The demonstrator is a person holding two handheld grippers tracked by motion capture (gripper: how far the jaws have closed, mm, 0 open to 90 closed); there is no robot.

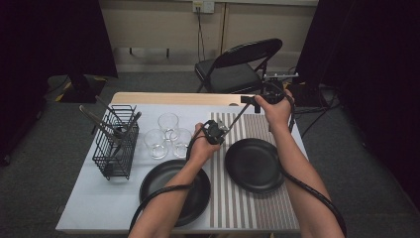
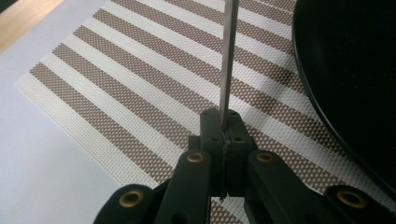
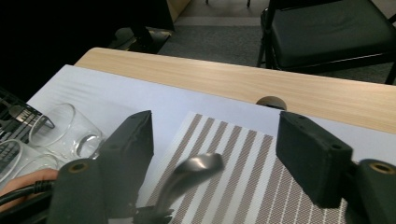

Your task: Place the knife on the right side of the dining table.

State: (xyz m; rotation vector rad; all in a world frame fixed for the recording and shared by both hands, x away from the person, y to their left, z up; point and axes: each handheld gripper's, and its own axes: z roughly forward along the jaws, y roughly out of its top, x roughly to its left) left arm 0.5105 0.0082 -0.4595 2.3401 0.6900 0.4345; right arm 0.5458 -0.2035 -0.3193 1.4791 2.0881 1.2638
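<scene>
Utensil [image 2: 227, 60] is clamped between left gripper's [image 2: 223, 122] fingers [image 2: 209, 126].

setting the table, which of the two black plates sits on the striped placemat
The right-hand black plate, beside the right forearm, lies on the striped placemat. The other black plate, under the left forearm, mostly rests on the white cloth.

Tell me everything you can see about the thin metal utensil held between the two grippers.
The thin metal utensil is a slim, flat, silvery strip that looks like steel, with a rounded shiny end. The left gripper is shut on one end. It slants up above the brown-and-cream striped placemat toward the right gripper, whose jaws stand open either side of the rounded end without touching it.
</scene>
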